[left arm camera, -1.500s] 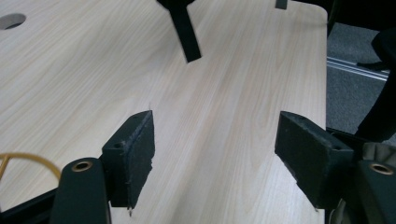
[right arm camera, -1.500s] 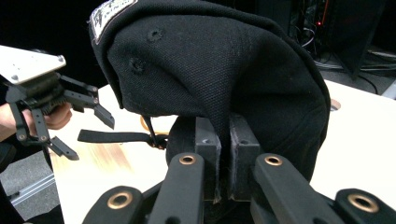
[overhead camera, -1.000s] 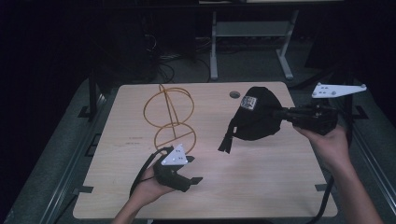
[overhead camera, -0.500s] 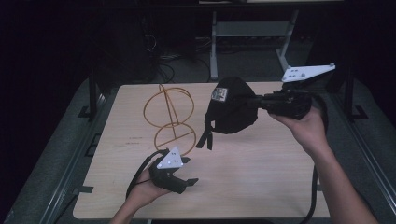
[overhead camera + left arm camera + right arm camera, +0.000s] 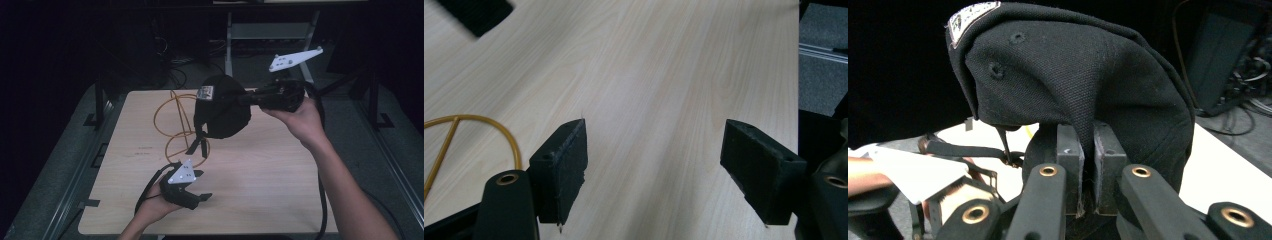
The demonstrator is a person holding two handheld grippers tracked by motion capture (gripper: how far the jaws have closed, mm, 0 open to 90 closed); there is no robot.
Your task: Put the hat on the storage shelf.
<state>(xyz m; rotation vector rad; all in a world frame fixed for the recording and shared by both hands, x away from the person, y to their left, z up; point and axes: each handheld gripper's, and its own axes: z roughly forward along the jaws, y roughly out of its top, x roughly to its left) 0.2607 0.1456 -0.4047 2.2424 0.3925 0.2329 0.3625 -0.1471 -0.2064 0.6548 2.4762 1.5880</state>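
Tabletop [image 5: 280,190] is what we are working over, and we are going across it from left to right. At the near left, our left hand-held gripper [image 5: 200,186] is resting low by the near edge with its jaws spread wide and nothing between them; in the left gripper view we are seeing bare wood between the two black pads [image 5: 566,165]. Over the last second it has barely been shifting.

Just beyond it, toward the far left of centre, the yellow wire stand [image 5: 176,125] is sitting on the tabletop, its loops standing empty. We are seeing no other holder or container on the table.

Right of that, the black cap [image 5: 222,107] is hanging in the air, well clear of the wood, with its strap [image 5: 197,142] dangling down in front of the stand. A second ago it was hanging farther right and lower; it has been travelling left and upward, and it is now overlapping the stand's right side in the high view.

At the far right, our right hand-held gripper [image 5: 250,98] is clamped on a fold of the cap's fabric, jaws nearly closed on it in the right gripper view [image 5: 1087,165].

We are judging that the cap is being carried toward the stand, probably to be hung on it, and is not yet released.
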